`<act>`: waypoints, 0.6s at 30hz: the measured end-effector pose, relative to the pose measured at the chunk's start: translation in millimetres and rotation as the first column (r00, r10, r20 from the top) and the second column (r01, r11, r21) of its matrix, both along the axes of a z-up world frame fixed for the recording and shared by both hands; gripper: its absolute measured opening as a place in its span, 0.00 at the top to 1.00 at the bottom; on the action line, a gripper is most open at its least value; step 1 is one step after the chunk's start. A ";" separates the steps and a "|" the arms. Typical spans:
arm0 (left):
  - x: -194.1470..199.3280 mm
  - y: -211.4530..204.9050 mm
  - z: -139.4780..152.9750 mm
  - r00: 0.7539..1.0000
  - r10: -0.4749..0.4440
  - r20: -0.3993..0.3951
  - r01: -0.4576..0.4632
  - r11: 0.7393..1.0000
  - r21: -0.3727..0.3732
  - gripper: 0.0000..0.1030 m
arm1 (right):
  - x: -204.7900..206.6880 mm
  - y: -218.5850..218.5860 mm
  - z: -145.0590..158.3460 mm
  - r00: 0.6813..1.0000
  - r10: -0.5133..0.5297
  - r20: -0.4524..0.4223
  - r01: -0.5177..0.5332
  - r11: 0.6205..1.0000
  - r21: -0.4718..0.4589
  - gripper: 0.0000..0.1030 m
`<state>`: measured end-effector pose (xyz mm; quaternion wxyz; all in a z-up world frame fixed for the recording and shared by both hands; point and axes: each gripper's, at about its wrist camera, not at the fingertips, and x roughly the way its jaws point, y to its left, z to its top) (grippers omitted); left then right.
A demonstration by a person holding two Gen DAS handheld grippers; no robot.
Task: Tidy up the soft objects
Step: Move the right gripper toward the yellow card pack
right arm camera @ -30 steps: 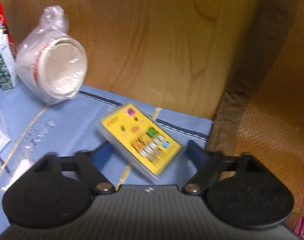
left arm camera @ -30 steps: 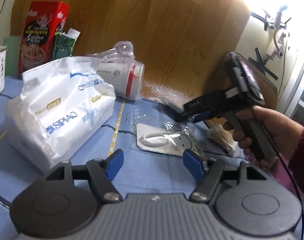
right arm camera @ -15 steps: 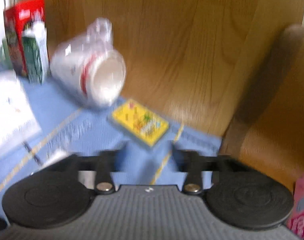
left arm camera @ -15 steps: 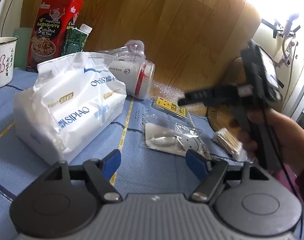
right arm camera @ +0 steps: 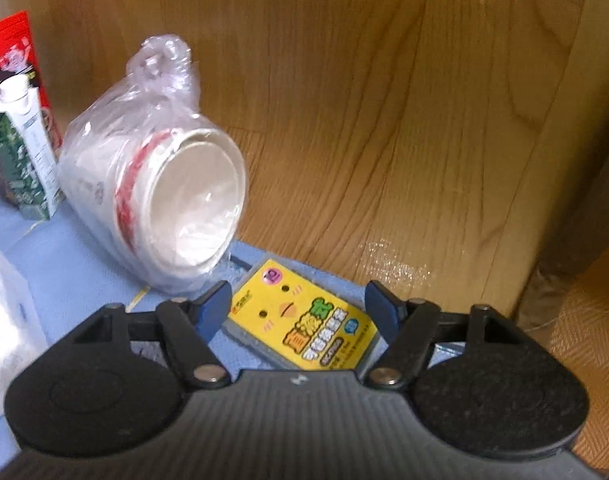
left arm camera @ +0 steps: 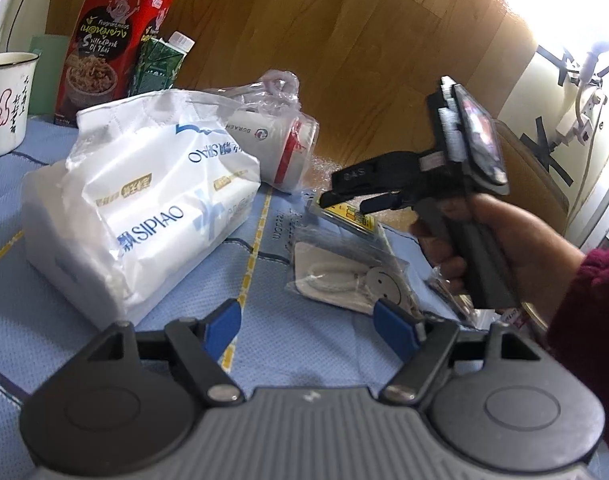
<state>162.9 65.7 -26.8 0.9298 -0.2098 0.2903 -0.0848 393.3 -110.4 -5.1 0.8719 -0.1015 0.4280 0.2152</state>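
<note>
Above the blue cloth (left arm camera: 312, 356), the right tool (right arm camera: 298, 308) tilts down, jaws closing, ungripped, around the yellow card pack (right arm camera: 304, 320).

"SIPIAO" on white tissue pack (left arm camera: 144, 208)

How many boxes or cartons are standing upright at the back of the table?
2: a red box against the wooden wall, and a green carton with a white cap just in front of it. Others may be hidden behind the tissue pack.
</note>
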 end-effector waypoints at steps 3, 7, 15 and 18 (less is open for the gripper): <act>-1.2 3.0 -0.2 1.000 0.006 -0.003 -0.006 1.000 -0.014 0.26 | -16.1 -1.0 6.1 0.996 0.077 -0.035 -0.079 0.996 -0.049 0.49; 0.0 7.1 -2.1 1.000 0.021 -0.011 -0.021 0.999 -0.026 0.25 | -40.5 -0.4 9.7 0.989 0.145 -0.005 -0.145 0.986 -0.087 0.50; 1.4 13.6 -4.1 0.999 0.036 -0.025 -0.038 0.998 -0.054 0.27 | -79.2 -23.6 29.0 0.987 0.152 -0.050 -0.145 0.980 0.135 0.38; 1.1 11.1 -3.8 1.000 0.014 -0.025 -0.016 0.999 -0.051 0.27 | -93.4 -40.7 17.3 0.990 0.122 -0.069 -0.112 0.985 0.130 0.24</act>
